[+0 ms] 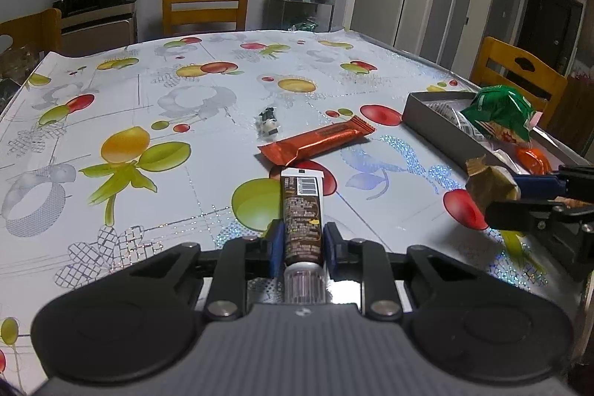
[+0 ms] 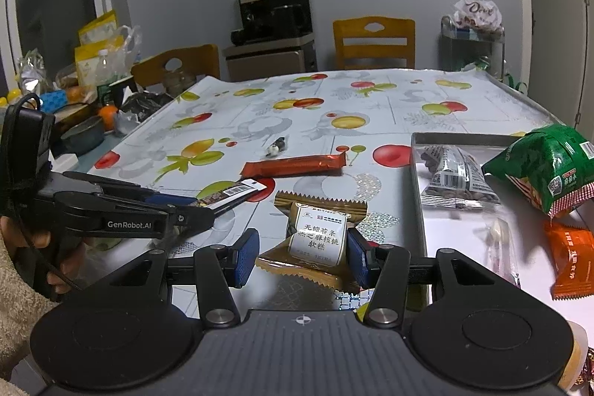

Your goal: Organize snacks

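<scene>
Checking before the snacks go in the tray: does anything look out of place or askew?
Two snacks lie loose on the table outside the tray: an orange bar and a small black-and-white candy. In the tray, the green bag leans over the rim. Nothing looks spilled or torn.

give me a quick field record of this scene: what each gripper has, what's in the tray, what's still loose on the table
left gripper: shut on brown tube, cap toward the camera
right gripper: shut on tan snack packet, lifted off the cloth
tray: grey, on the table's right side
in tray: green bag, clear packet of dark pieces, orange packet
loose on table: orange-brown bar, small black-and-white candy
table cover: fruit-print cloth
</scene>
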Motion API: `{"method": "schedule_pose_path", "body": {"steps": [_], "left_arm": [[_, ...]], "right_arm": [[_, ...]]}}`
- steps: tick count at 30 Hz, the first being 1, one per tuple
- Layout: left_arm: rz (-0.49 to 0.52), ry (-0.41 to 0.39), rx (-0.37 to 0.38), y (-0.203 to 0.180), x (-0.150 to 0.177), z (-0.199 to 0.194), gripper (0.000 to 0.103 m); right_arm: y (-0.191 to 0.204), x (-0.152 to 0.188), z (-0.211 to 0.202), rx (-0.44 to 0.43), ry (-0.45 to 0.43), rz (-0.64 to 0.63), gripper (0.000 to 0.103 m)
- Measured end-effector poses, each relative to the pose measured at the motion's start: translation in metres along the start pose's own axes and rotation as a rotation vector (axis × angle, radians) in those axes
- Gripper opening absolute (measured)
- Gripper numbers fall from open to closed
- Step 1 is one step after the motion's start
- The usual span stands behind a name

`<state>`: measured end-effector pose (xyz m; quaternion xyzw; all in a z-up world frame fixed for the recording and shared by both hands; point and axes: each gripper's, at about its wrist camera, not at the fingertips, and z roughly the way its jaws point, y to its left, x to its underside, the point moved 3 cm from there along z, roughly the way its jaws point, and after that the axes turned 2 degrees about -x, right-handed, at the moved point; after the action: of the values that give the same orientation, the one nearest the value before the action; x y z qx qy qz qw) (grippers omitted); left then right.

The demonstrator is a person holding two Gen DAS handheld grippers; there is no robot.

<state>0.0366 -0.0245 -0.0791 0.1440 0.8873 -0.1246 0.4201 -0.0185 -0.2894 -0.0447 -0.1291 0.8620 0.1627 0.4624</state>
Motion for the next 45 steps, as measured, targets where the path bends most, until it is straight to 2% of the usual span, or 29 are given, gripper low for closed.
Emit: {"method": "schedule_pose_path", "body": {"steps": [5, 12, 22, 35, 45], "left_arm": [[-0.005, -0.051, 0.038, -0.002, -0.004, -0.013, 0.020], [0.004, -0.110, 0.049, -0.006, -0.012, -0.028, 0.019], [0.026, -0.184, 0.090, -0.017, -0.024, -0.051, 0.020], [0.079, -0.228, 0.157, -0.056, -0.047, -0.063, 0.020], [0.138, -0.214, 0.263, -0.106, -0.060, -0.055, 0.020]], "right_arm": [[0.001, 0.000, 0.001, -0.003, -0.003, -0.002, 0.051], [0.000, -0.001, 0.002, -0.005, -0.005, -0.002, 0.051], [0.001, -0.008, -0.010, 0.008, -0.048, -0.017, 0.051], [-0.022, -0.016, -0.039, 0.034, -0.114, 0.006, 0.051], [-0.067, -0.009, -0.073, 0.128, -0.150, 0.063, 0.051]]}}
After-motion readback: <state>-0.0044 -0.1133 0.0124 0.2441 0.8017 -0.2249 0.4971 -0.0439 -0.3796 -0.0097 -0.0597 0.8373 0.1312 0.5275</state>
